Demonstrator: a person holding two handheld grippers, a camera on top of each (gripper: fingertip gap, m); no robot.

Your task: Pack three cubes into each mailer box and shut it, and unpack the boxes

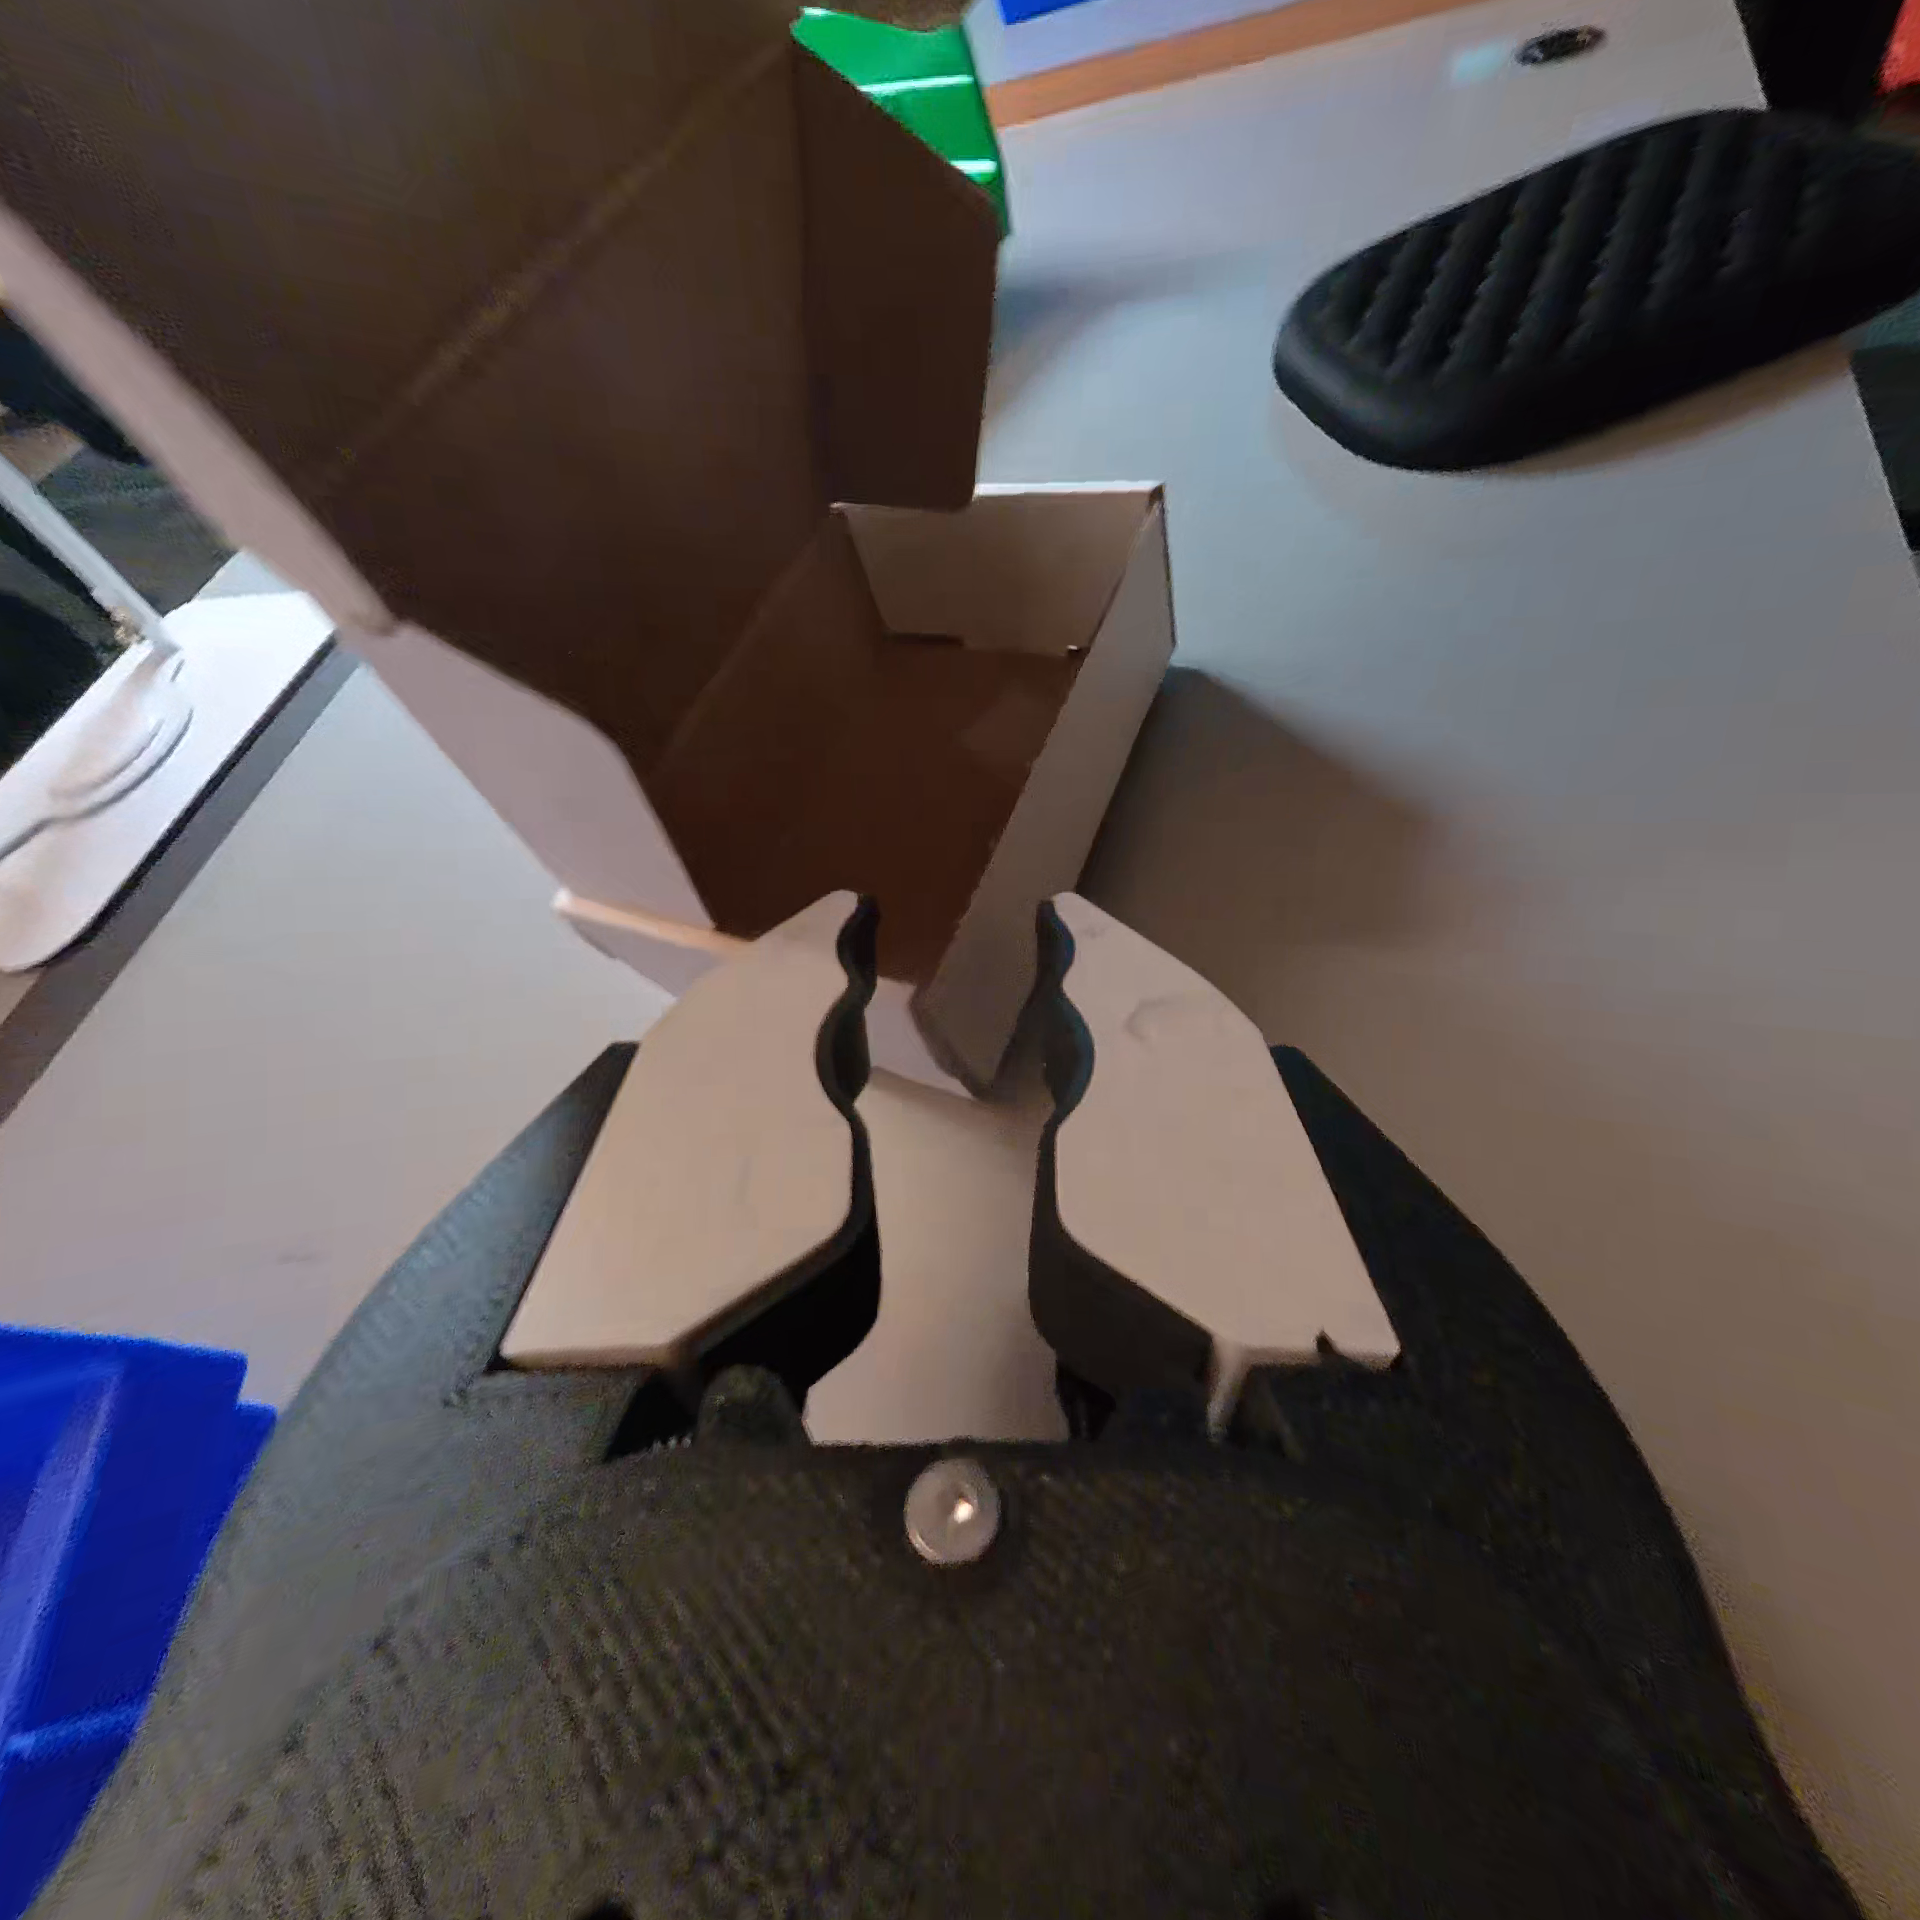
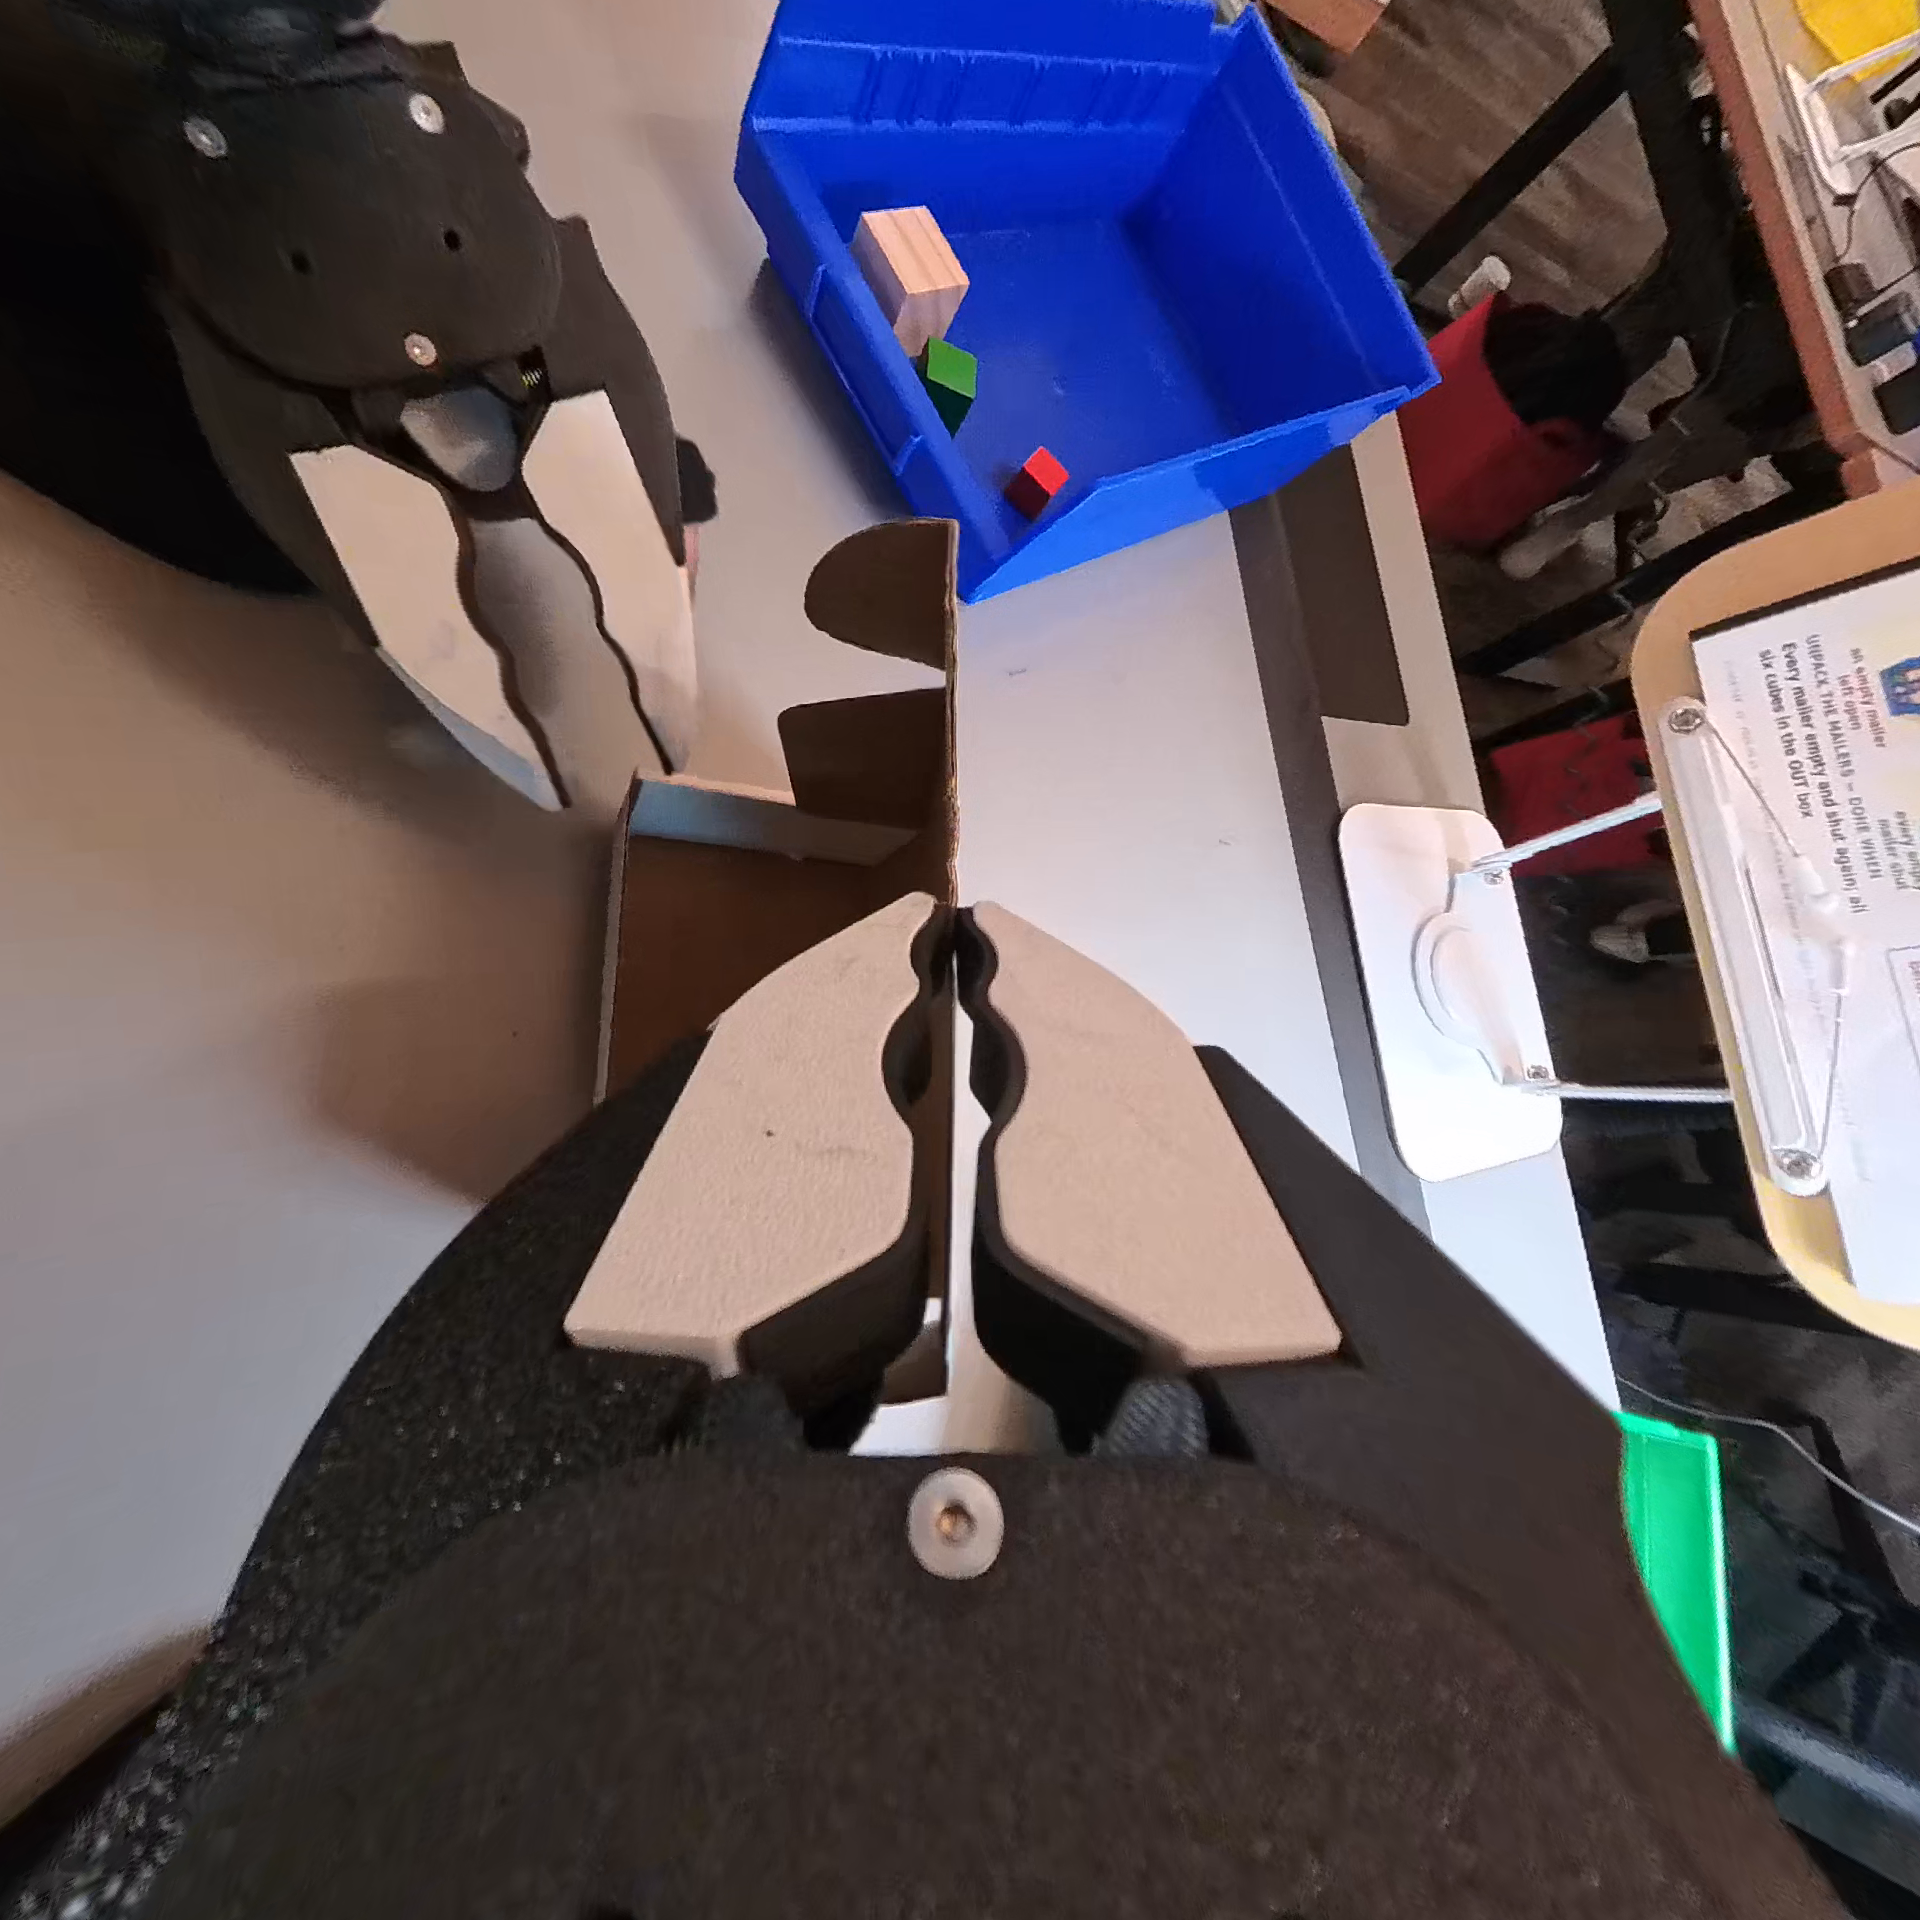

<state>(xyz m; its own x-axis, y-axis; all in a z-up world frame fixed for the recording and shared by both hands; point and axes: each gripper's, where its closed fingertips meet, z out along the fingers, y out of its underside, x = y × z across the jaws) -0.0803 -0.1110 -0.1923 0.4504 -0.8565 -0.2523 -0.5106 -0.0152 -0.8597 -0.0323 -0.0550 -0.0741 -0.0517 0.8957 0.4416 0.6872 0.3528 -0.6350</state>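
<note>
One mailer box (image 2: 727, 935) sits open on the grey worktop (image 2: 1122, 790), near its edge beside the blue bin (image 2: 1247, 260), and what shows of its brown inside looks bare — no cube is visible in it from either wrist view. Its lid (image 2: 940, 727) stands upright, and the right tool (image 2: 956, 930) pinches the lid's edge, fingers pressed together on the thin cardboard. The left tool (image 1: 951, 961) straddles a white side wall (image 1: 1070, 769) of the box near one corner; its fingers are partly spread with the wall between them, and I cannot tell whether they actually press on it or merely bracket it.

Three cubes lie in the blue bin at the worktop's corner: a plain wooden cube (image 2: 914, 275), a green cube (image 2: 951, 379) just beside it, and a small red cube (image 2: 1036, 483) a little apart, all along one wall. A white stand base (image 2: 1449, 987) overhangs the worktop's edge, and a card with printed text (image 2: 1808, 935) is mounted just past it. A black ribbed pad (image 1: 1579, 301) rests toward the far side of the worktop in the left wrist view.

With the box seemingly unloaded and cubes in the bin, my judgement is that unpacking of this box is done and closing is in hand. The next move probably calls for swinging the lid down over the walls, the left tool steadying the base, and guiding the rounded side flap (image 2: 883, 592) inside the wall so it does not catch.
</note>
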